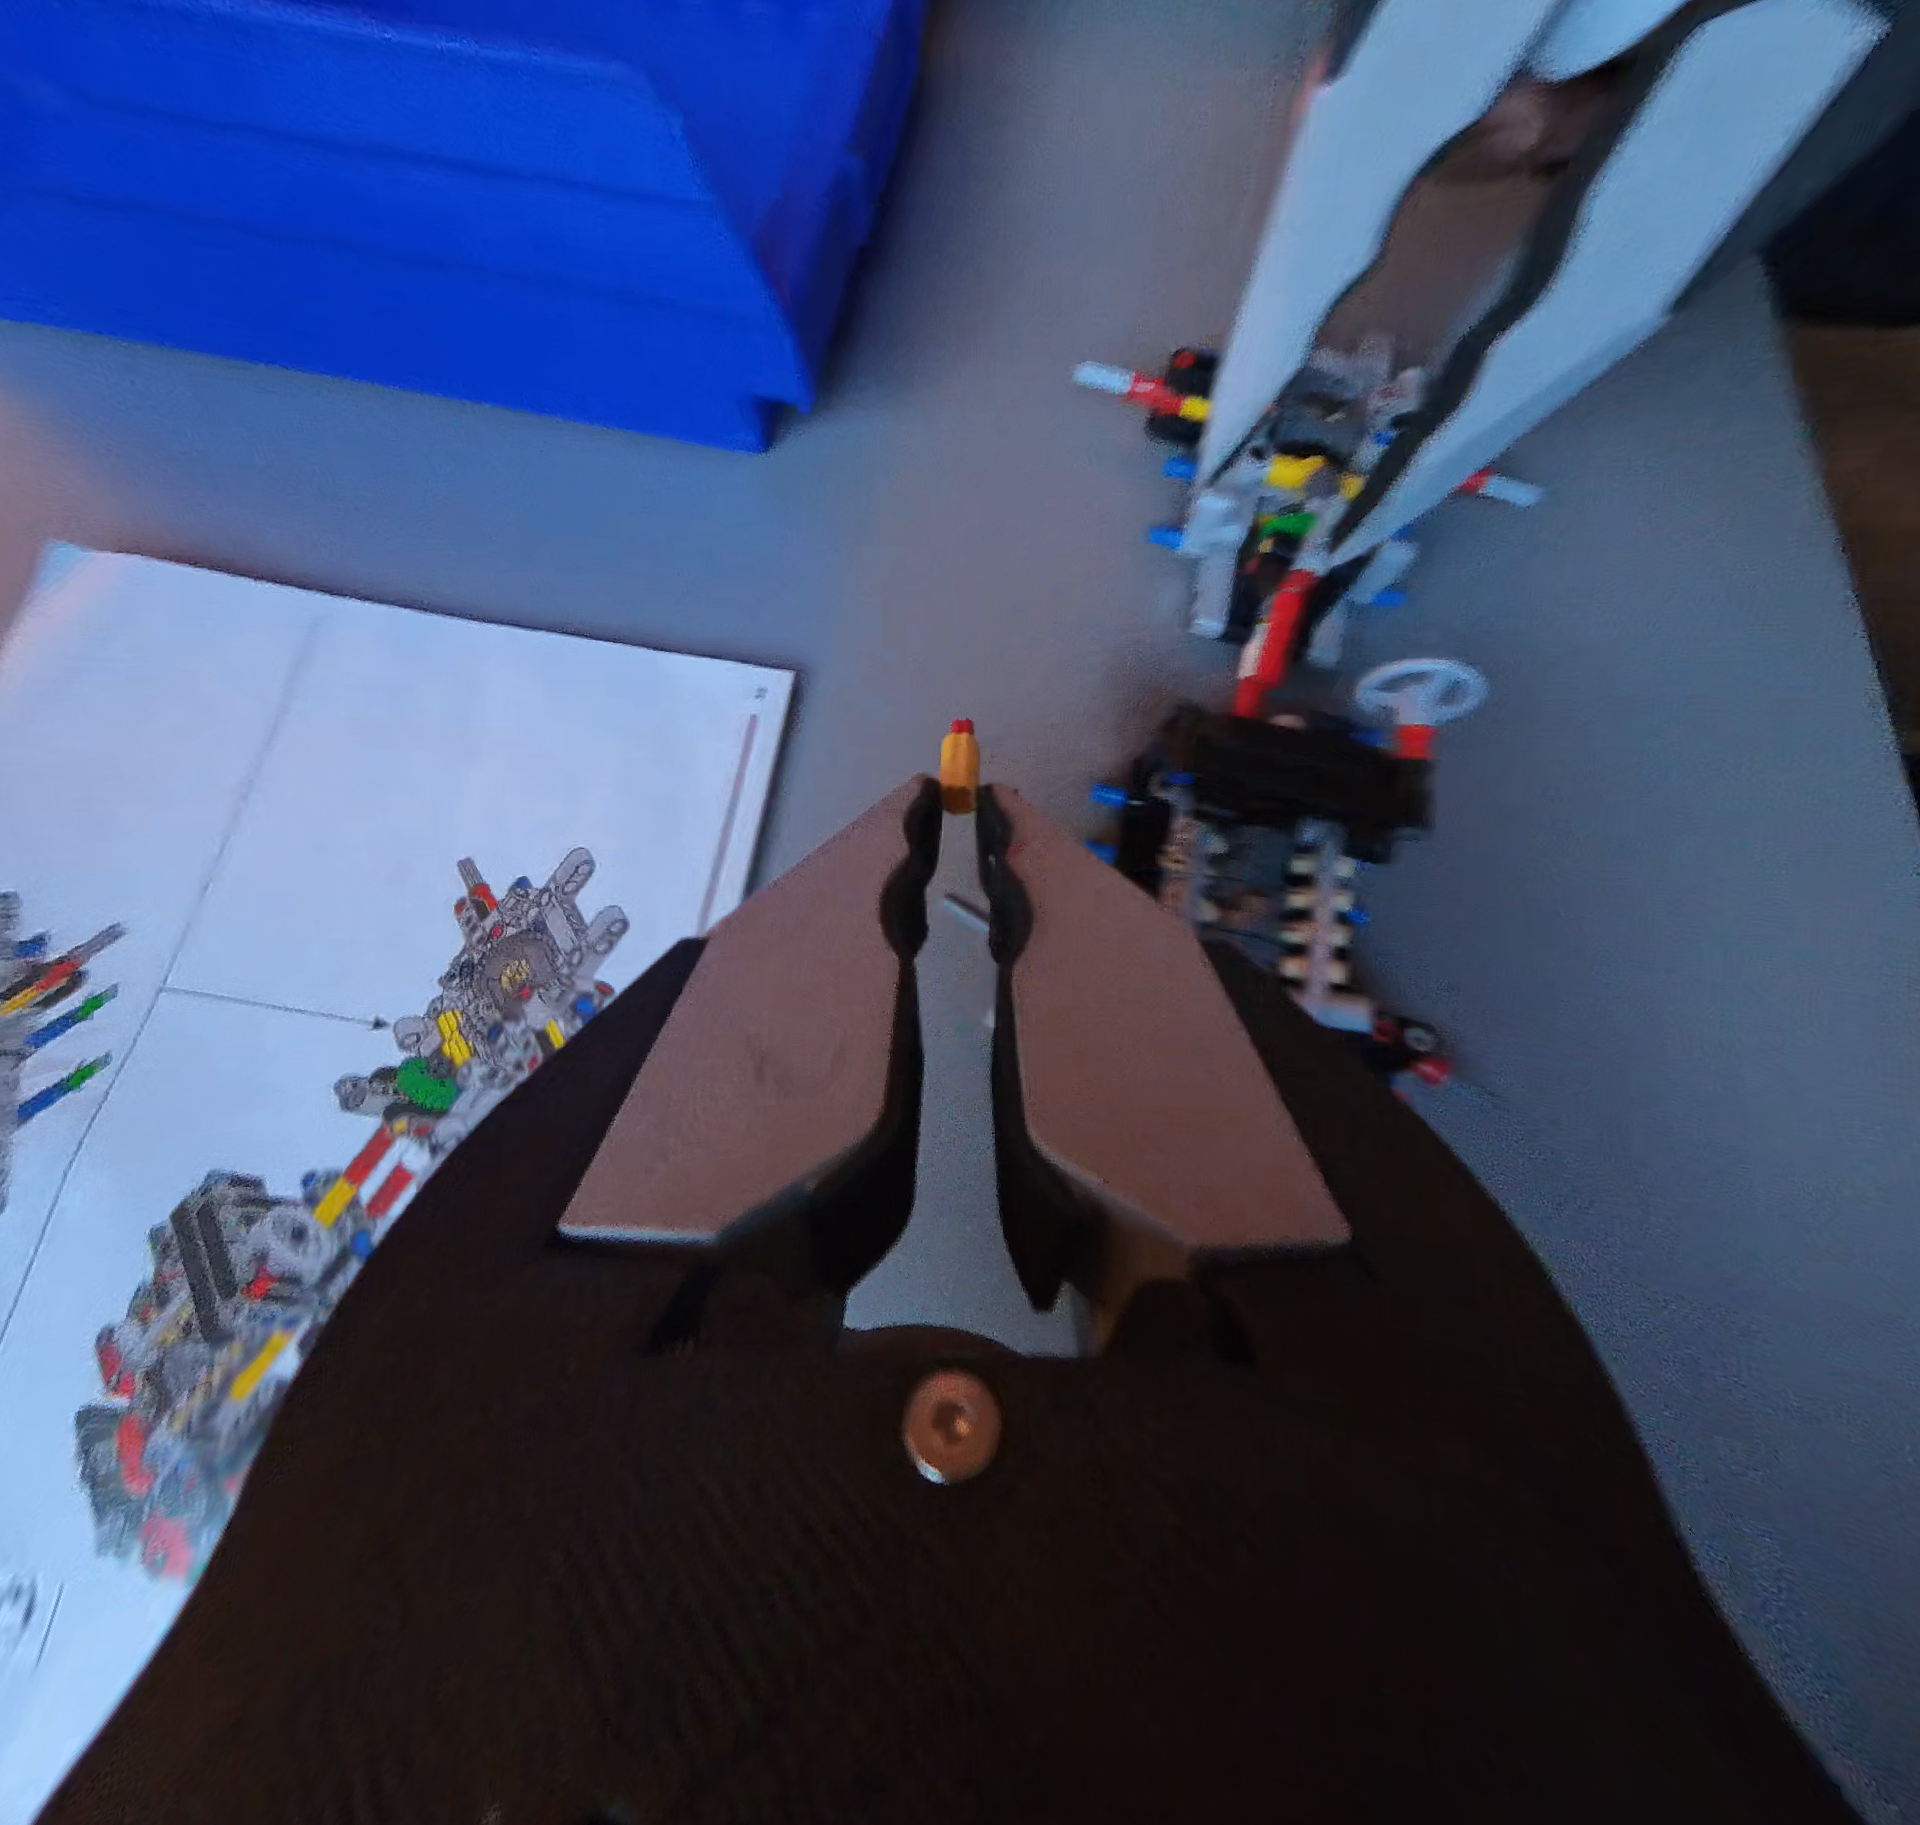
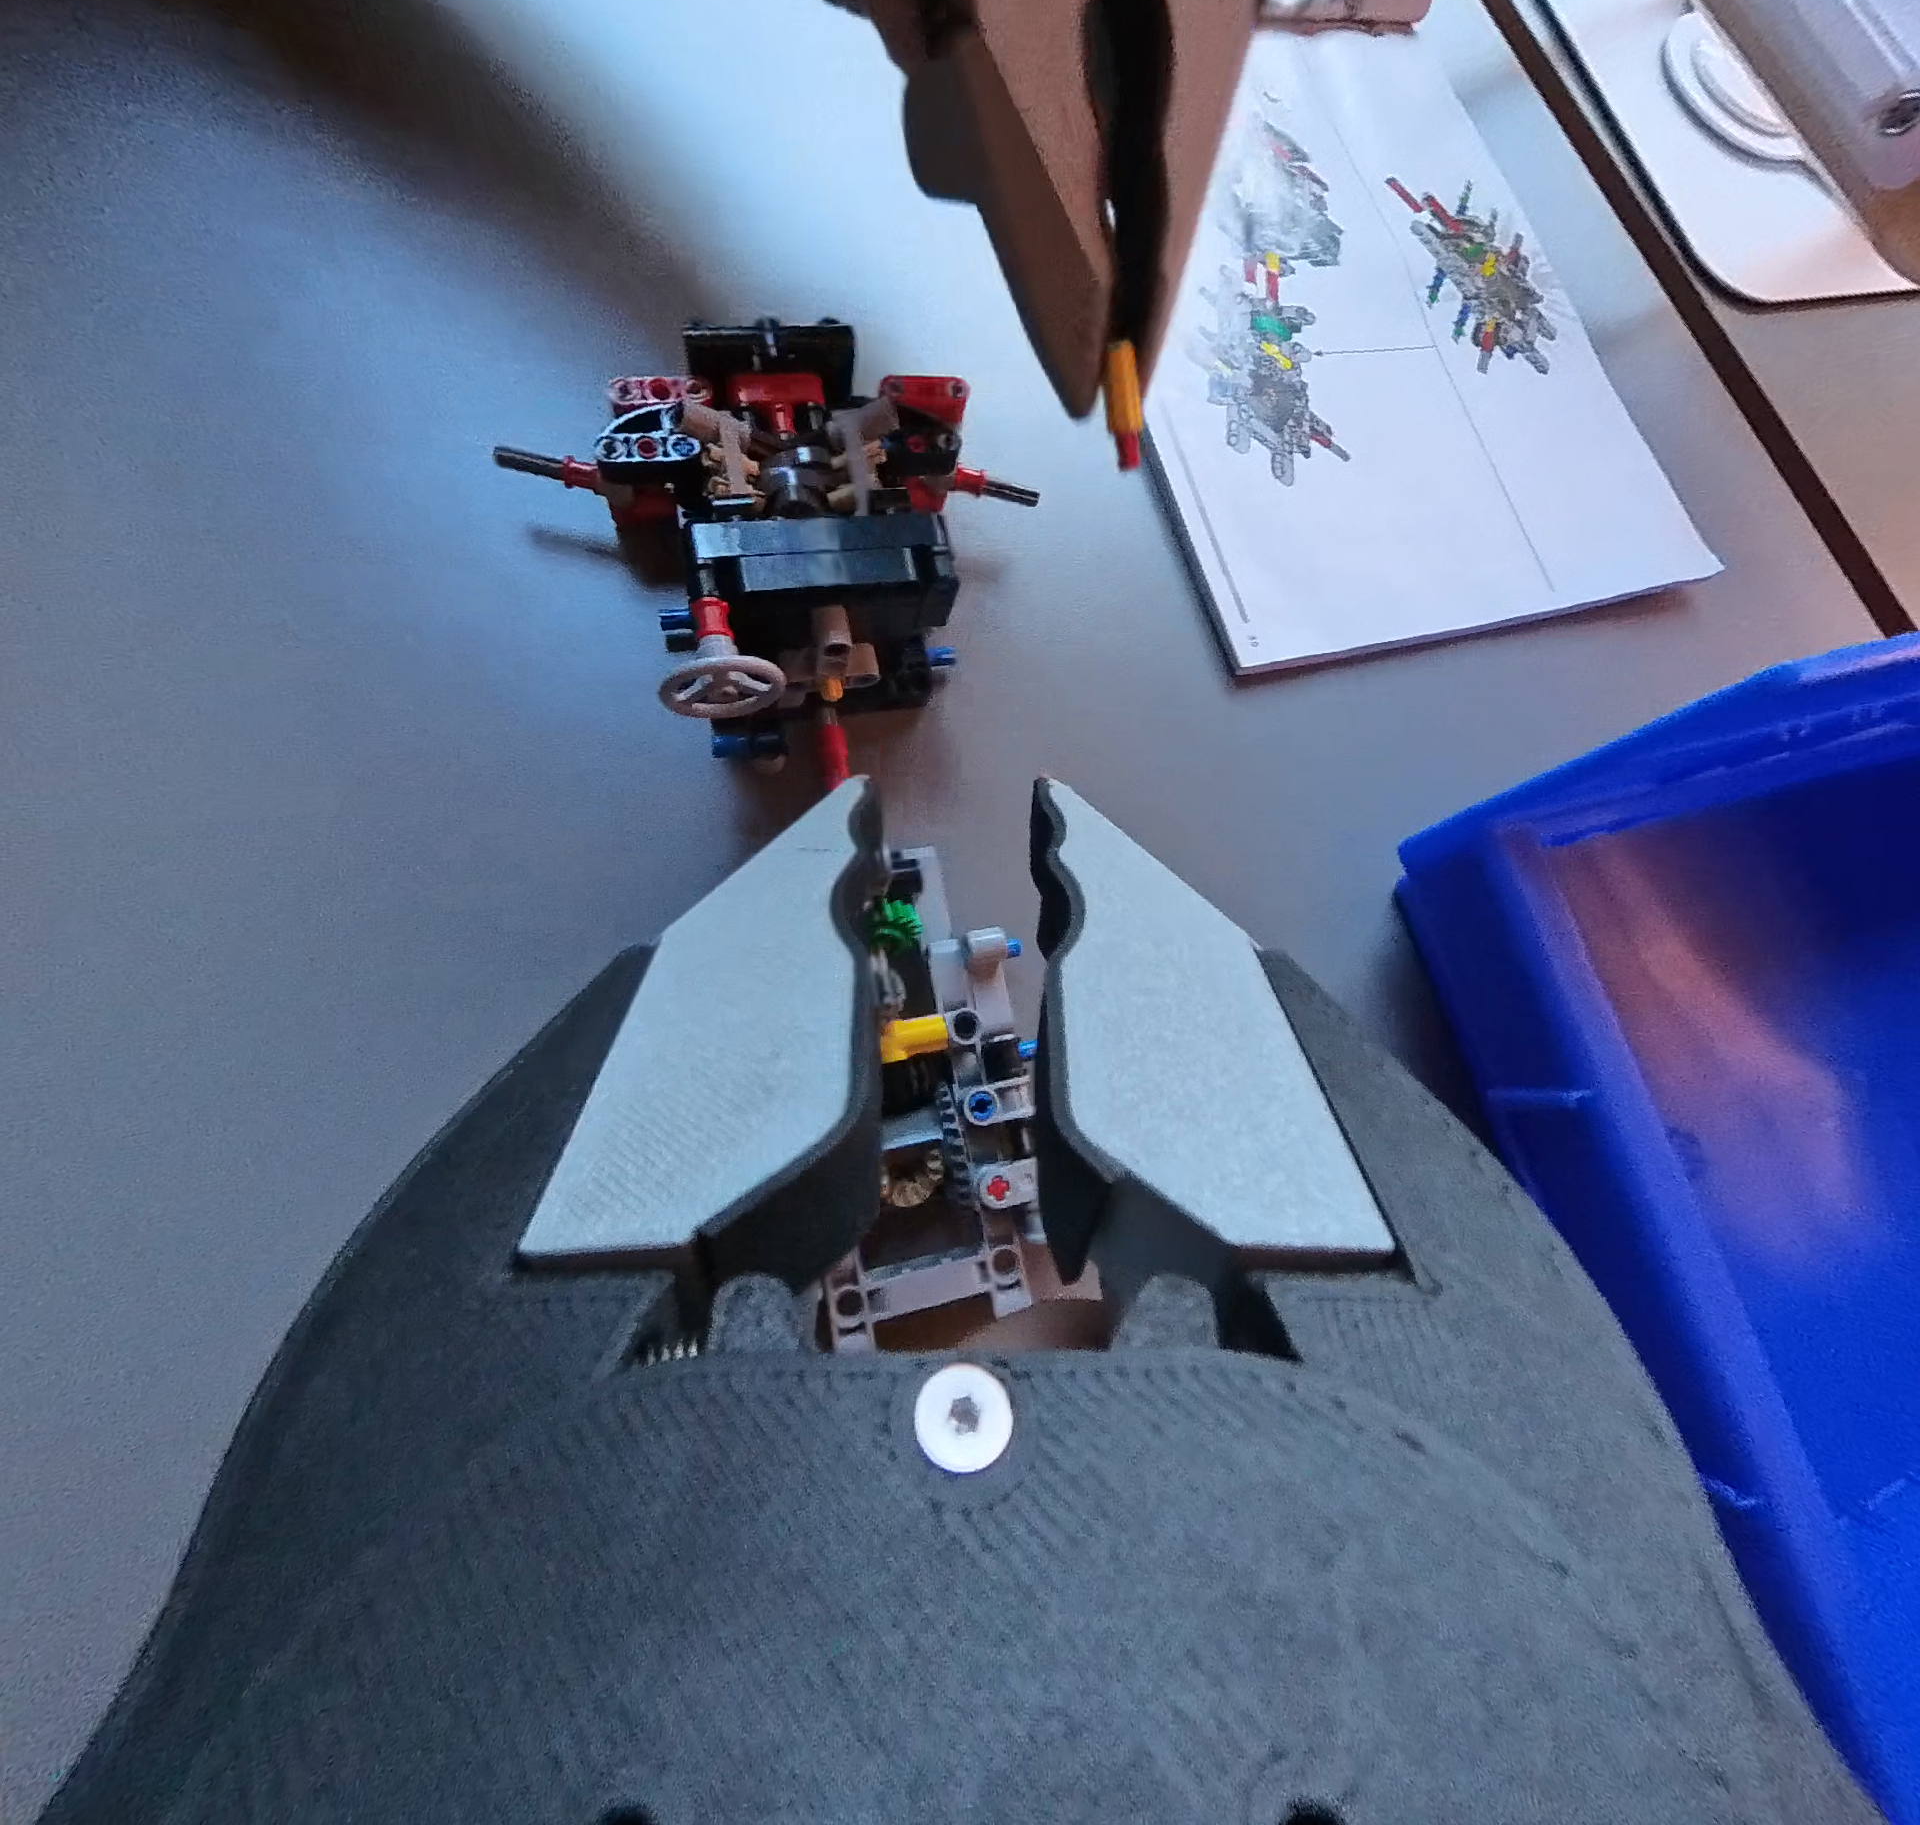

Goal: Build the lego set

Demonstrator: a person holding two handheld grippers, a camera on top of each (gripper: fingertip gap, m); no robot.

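Observation:
My left gripper [image 1: 956, 788] is shut on a small orange connector with a red tip [image 1: 958, 762] and holds it above the table. It also shows in the right wrist view [image 2: 1122, 385], pinched at the brown fingertips. My right gripper [image 2: 951, 788] is open, its grey fingers astride a grey lego assembly with green and yellow parts [image 2: 977, 1048]; a gap shows beside the right pad. That gripper also shows in the left wrist view [image 1: 1273, 513] over the grey assembly [image 1: 1226, 518]. A black assembly with red parts and a grey steering wheel [image 2: 821, 570] lies ahead on the table.
An open instruction booklet [image 1: 416, 736] lies at the left, also in the right wrist view [image 2: 1455, 528]. A blue bin [image 1: 416, 165] stands behind it, and at the right in the right wrist view [image 2: 1714, 1048]. The black assembly [image 1: 1299, 799] lies right of my left fingertips. One gripper's finger ends stand about 9 cm off the other's.

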